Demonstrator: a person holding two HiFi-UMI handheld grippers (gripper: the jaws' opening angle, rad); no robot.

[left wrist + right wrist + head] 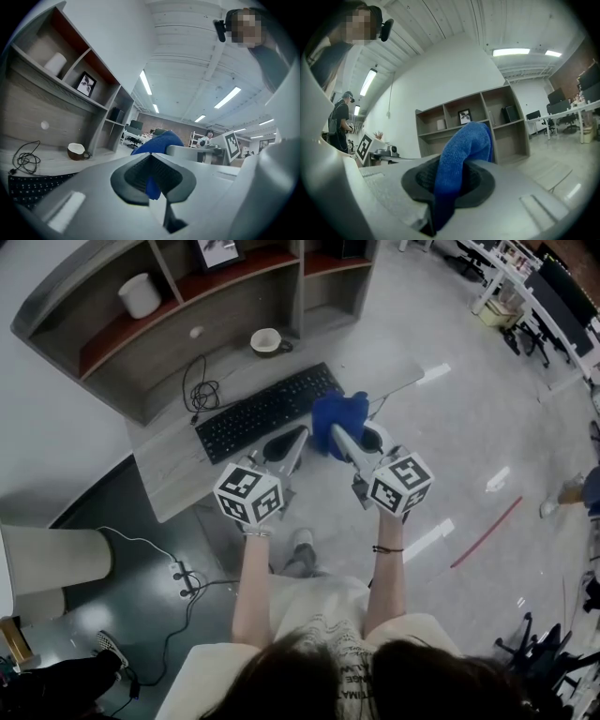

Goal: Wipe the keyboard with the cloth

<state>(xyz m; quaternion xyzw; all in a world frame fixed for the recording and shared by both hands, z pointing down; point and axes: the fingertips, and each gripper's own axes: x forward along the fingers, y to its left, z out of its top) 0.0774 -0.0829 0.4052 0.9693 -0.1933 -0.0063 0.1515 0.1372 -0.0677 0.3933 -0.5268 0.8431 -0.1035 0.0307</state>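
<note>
Head view: stretches both forearms forward, side by side, tilting left gripper (300, 432) and right gripper (337, 432) down toward the right end of the keyboard (267, 411). Carries the blue cloth (339, 413) bunched on the right gripper's tip, just off the keyboard's right edge, above the desk (178, 474) near its corner. Works with bare floor open to the right of the desk. Faces a shelf unit (141, 352) on the far side, with a cup (267, 340) and a coiled cable (199, 390) behind the keyboard.

Left gripper view: brings the jaws all but together, a sliver of blue pinched between the pads, the cloth's bulk (157, 143) rising just beyond. Looks past the keyboard (33, 187), low at left, to the cup (76, 150).

Right gripper view: clamps the jaws on the cloth (464, 145), a thick fold arching up over the tip, shelf unit (473, 122) well behind.
</note>
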